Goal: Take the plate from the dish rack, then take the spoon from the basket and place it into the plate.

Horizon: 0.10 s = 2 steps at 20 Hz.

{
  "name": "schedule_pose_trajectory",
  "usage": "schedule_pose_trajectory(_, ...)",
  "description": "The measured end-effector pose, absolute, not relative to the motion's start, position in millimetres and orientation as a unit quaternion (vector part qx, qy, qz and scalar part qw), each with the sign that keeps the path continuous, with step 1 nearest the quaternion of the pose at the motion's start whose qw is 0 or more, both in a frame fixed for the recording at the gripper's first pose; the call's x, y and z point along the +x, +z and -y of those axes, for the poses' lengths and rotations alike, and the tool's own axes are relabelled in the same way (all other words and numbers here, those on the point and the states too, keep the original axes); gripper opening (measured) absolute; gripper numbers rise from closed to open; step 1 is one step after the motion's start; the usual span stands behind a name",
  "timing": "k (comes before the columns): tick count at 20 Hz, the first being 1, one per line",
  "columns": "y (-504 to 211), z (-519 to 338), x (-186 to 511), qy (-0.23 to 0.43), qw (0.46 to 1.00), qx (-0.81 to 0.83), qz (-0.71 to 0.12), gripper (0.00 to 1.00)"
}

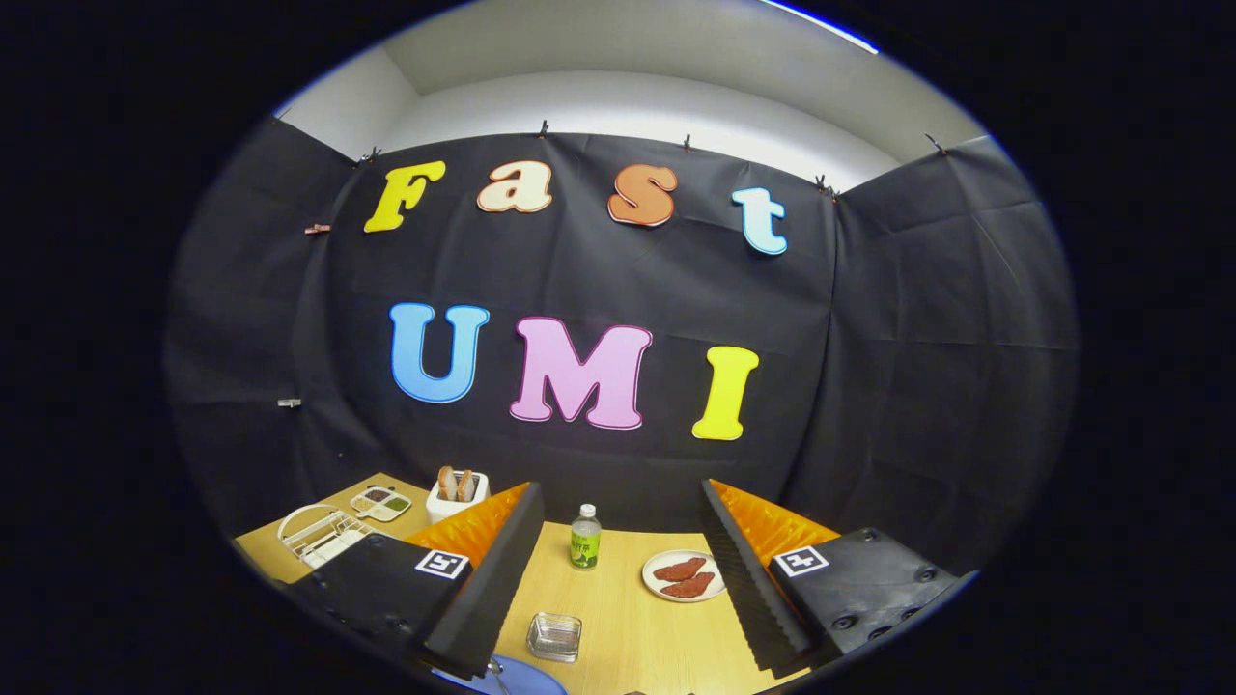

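The gripper (pixel 618 579) hangs above the wooden table (pixel 628 618), fingers spread wide and empty. A blue plate (pixel 521 679) with a spoon (pixel 497 668) lies just below them; the white dish rack (pixel 319 533) sits far left. Between the fingers stand a green-labelled bottle (pixel 584 537), its writing too small to read, and a glass dish (pixel 554 636)

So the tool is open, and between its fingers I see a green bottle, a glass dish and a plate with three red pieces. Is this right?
Not quite. The gripper view shows two red pieces on the plate, not three. The rest holds: the tool is open, and the green bottle and glass dish lie between its fingers.
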<state>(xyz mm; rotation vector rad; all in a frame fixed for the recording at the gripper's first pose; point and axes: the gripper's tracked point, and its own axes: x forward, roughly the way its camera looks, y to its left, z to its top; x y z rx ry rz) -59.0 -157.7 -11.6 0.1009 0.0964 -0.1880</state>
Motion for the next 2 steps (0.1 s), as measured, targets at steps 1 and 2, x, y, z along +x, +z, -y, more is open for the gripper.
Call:
schedule_pose_trajectory(1, -13.7, 157.2, -59.4, -0.094, 0.993, 0.047, -0.05, 0.98)
schedule_pose_trajectory(2, -16.3, 155.8, -60.2, -0.093, 0.993, 0.044, -0.052, 0.98)
